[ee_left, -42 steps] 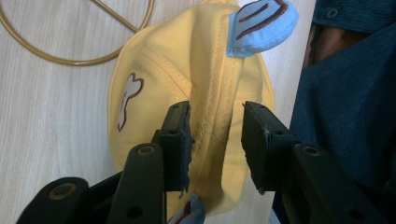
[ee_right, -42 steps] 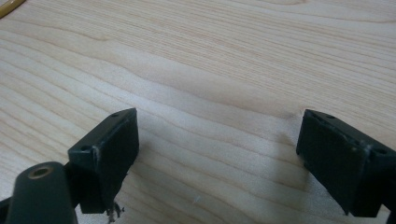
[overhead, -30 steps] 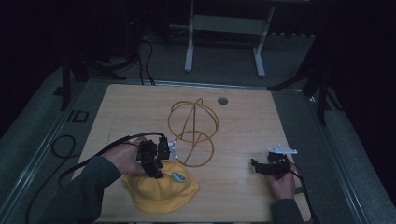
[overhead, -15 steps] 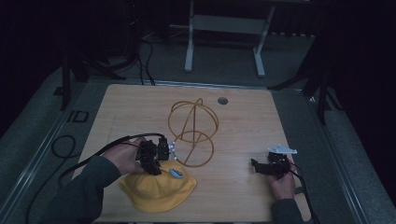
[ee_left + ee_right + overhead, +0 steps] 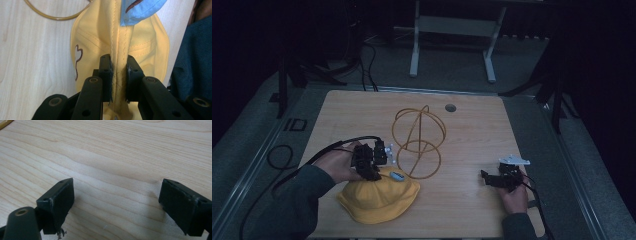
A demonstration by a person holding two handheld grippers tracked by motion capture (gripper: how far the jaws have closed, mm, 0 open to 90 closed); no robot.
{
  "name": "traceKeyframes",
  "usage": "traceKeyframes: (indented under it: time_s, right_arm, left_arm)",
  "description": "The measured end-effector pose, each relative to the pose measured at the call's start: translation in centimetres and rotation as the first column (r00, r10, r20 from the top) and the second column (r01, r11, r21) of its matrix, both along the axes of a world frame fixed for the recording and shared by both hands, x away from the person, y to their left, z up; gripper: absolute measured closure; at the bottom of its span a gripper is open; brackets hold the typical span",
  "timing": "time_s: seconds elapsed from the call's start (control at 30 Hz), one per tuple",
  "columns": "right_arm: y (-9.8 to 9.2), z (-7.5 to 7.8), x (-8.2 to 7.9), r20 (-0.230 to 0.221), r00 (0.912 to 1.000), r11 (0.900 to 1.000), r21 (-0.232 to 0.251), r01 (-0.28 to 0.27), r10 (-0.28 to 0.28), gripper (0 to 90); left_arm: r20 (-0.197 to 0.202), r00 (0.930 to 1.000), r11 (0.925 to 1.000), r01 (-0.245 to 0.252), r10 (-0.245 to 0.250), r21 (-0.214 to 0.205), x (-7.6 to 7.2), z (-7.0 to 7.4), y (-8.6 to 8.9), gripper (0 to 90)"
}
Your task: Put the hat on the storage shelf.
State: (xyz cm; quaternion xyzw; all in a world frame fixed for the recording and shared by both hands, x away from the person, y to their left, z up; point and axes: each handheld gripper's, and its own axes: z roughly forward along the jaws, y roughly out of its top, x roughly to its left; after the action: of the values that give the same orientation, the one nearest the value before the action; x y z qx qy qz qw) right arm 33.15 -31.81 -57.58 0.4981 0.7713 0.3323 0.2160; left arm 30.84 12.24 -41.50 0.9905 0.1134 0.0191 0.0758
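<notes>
A yellow bucket hat (image 5: 379, 202) lies near the table's front edge, left of centre. My left gripper (image 5: 373, 175) comes down on its far side. In the left gripper view its jaws (image 5: 118, 67) are shut on a raised fold of the hat's yellow cloth (image 5: 95, 37), pinched along a seam. A light blue patch (image 5: 140, 10) sits on the hat just beyond the pinch; it also shows as a patch (image 5: 397, 175) from above. My right gripper (image 5: 486, 177) rests at the front right, open (image 5: 116, 200), with bare wood between its pads.
A golden wire frame (image 5: 418, 142) of hoops stands mid-table, just beyond the hat; its base ring (image 5: 50, 16) lies close to the brim. A round hole (image 5: 450, 107) is in the wooden table top (image 5: 347, 115) at the back. Cables trail off the left side.
The left gripper has settled onto the hat, and the hat has shifted slightly left and bunched beneath it. The right hand has stayed where it was.
</notes>
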Motion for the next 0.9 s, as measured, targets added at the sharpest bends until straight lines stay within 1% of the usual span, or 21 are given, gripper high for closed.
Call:
traceKeyframes:
  time_s: [0.1,0.33,0.63,0.9]
  right_arm:
    - [0.0,0.0,0.0,0.0,1.0,1.0,0.0,0.0,0.0,13.0]
    - [0.0,0.0,0.0,0.0,1.0,1.0,0.0,0.0,0.0,13.0]
    - [0.0,0.0,0.0,0.0,1.0,1.0,0.001,0.001,-0.001,13.0]
    - [0.0,0.0,0.0,-0.002,1.0,1.0,0.003,0.003,-0.003,13.0]
  left_arm:
    - [0.006,0.9999,0.9998,-0.014,0.014,-0.011,0.1,0.4,0.3,78.6]
    - [0.013,0.9995,0.9992,-0.03,0.03,-0.027,0.3,1.0,1.0,78.6]
    - [0.012,0.9989,0.9985,-0.045,0.045,-0.031,0.5,1.6,1.6,78.6]
    - [0.02,0.9978,0.9975,-0.063,0.063,-0.034,0.8,2.2,2.2,78.6]
